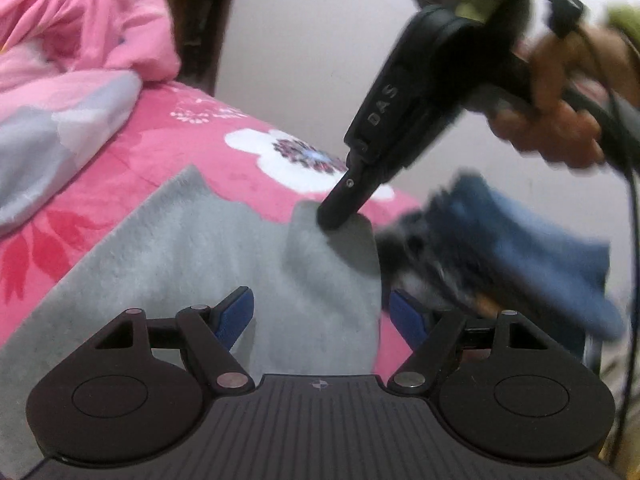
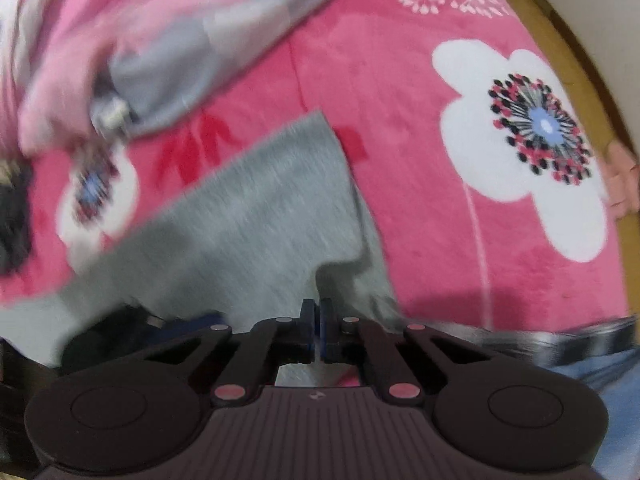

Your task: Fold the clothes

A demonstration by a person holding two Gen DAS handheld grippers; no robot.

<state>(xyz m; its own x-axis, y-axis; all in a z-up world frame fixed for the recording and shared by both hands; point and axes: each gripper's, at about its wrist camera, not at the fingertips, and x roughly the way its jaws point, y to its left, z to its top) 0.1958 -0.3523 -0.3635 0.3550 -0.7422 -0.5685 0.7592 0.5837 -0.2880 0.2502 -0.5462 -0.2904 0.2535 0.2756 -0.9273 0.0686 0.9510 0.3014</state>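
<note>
Pink floral bedding [image 1: 168, 152] carries a grey cloth [image 1: 168, 264] laid flat. The right gripper [image 1: 340, 216] has its jaws pinched shut on the cloth's far corner; the left gripper [image 1: 320, 320] hovers spread wide and empty above the near edge. The step looks like grasping corners; next, the left should close on its own corner before any fold.

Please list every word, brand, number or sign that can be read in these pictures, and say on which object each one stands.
"DAS": pale letters on the black plastic body of the right gripper, read in the left wrist view; a mark before them is too blurred to read.
Small round crosshair sign, without letters: on the ribbed black body of the left gripper.
Nothing else is readable.
</note>
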